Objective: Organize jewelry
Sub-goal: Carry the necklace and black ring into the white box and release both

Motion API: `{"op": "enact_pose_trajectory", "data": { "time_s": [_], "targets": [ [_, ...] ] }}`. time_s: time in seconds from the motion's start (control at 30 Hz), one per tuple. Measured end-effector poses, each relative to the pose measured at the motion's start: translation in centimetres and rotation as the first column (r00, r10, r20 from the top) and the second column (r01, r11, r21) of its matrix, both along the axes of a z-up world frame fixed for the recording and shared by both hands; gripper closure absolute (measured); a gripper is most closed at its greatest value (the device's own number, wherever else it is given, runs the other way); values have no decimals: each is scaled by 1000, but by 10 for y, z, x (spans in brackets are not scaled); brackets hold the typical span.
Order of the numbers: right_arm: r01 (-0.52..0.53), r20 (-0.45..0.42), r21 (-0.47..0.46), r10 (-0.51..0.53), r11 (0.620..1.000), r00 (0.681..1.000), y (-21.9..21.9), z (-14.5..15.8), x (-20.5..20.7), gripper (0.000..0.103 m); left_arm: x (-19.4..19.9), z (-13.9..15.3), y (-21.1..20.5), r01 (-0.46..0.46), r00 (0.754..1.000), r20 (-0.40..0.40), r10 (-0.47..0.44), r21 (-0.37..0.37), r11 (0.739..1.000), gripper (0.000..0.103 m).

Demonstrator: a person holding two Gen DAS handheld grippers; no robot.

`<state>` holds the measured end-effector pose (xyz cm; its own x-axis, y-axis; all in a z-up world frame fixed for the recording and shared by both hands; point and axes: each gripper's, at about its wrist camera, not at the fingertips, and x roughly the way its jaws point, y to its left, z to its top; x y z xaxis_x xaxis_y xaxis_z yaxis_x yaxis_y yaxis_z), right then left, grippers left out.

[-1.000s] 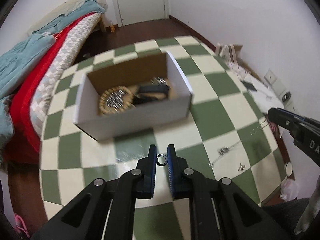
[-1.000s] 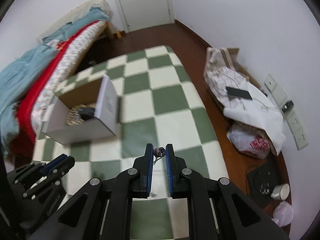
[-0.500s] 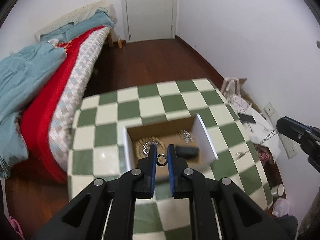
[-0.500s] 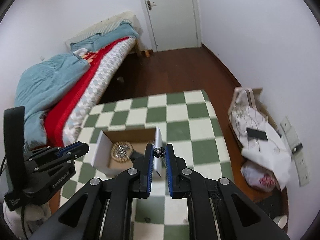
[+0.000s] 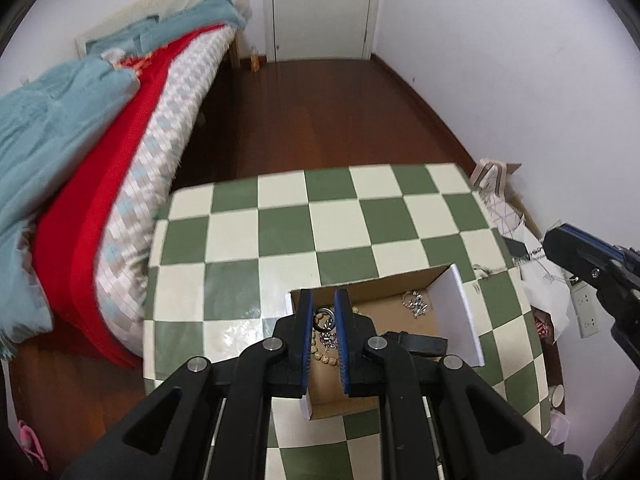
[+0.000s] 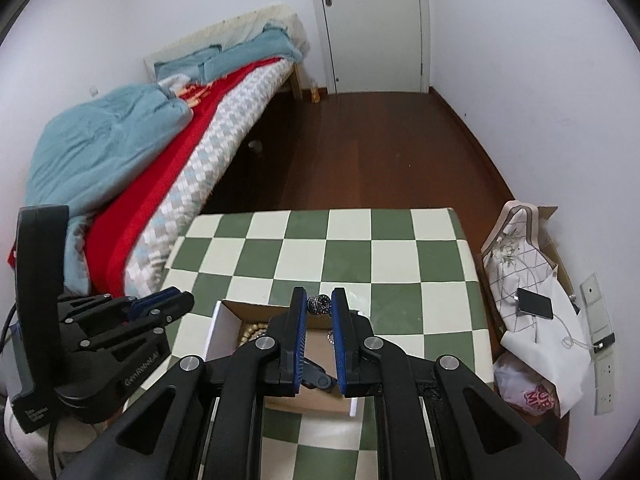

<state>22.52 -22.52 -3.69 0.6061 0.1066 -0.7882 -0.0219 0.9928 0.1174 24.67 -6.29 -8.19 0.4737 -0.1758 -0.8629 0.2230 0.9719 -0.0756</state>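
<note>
An open cardboard box [image 5: 456,312] with white sides sits on the green-and-cream checked table [image 5: 320,224]. Inside lie a wooden bead bracelet [image 5: 320,354], a silver chain piece [image 5: 416,304] and a black item [image 5: 416,342]. My left gripper [image 5: 324,314] hovers over the box, shut on a small dark ring [image 5: 323,315]. My right gripper [image 6: 319,304] is also above the box [image 6: 224,328], shut on a silver bead charm [image 6: 319,304] whose thin chain [image 6: 330,336] hangs down. The left gripper [image 6: 160,306] shows at left in the right wrist view.
A bed [image 5: 120,128] with red and teal bedding runs along the table's left side. A white door [image 6: 372,24] stands at the back. Right of the table are a bag and papers with a phone [image 6: 534,304], wall sockets [image 5: 586,310], and a plastic bag [image 6: 524,388].
Both grippers have risen and moved in over the box, still holding their pieces. The views tilted up, so the box now lies directly beneath the fingertips.
</note>
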Motion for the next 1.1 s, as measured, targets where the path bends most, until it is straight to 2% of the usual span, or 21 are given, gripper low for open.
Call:
{"op": "enact_pose_trajectory", "data": {
  "time_s": [0.17, 0.33, 0.43, 0.57, 0.73, 0.9, 0.93, 0.97, 1.0, 1.03, 1.07, 1.1],
  "targets": [
    [0, -28, 0, 0, 1000, 1000, 2, -15, 15, 90, 15, -31, -2, -3, 997, -82, 3, -6, 1000, 95],
    [-4, -47, 9, 4, 1000, 999, 3, -24, 22, 90, 20, -50, -6, 2, 992, -130, -2, -1, 1000, 95],
    [-12, -87, 10, 12, 1000, 996, 4, -38, 28, 90, 20, -61, -6, 4, 987, -159, -5, -5, 1000, 95],
    [-9, -144, -1, 8, 1000, 990, 3, -60, 36, 90, 14, -69, -6, 22, 979, -203, -28, -33, 999, 95],
    [-9, -184, 16, 12, 1000, 983, 3, -73, 39, 90, 7, -75, -7, 42, 963, -264, -61, -76, 996, 94],
    [5, -258, 45, 7, 999, 966, 2, -84, 46, 89, 8, -74, -1, 6, 953, -299, -38, -105, 994, 92],
    [12, -264, 51, 1, 999, 964, 1, -85, 47, 85, 9, -72, 1, -4, 956, -293, -25, -98, 995, 91],
    [20, -269, 58, -4, 998, 963, -1, -86, 47, 72, 10, -70, 3, -14, 958, -286, -12, -91, 996, 88],
    [22, -272, 59, -6, 998, 962, -2, -86, 46, 63, 10, -67, 6, -26, 961, -275, 2, -85, 996, 82],
    [27, -272, 61, -9, 998, 962, -3, -86, 45, 45, 11, -63, 8, -36, 966, -257, 15, -77, 996, 63],
    [30, -271, 64, -12, 998, 962, -5, -86, 44, 37, 11, -60, 10, -46, 971, -238, 29, -66, 997, 34],
    [32, -270, 61, -15, 998, 963, -6, -86, 43, 37, 10, -55, 14, -59, 975, -216, 46, -54, 997, 23]
  ]
}}
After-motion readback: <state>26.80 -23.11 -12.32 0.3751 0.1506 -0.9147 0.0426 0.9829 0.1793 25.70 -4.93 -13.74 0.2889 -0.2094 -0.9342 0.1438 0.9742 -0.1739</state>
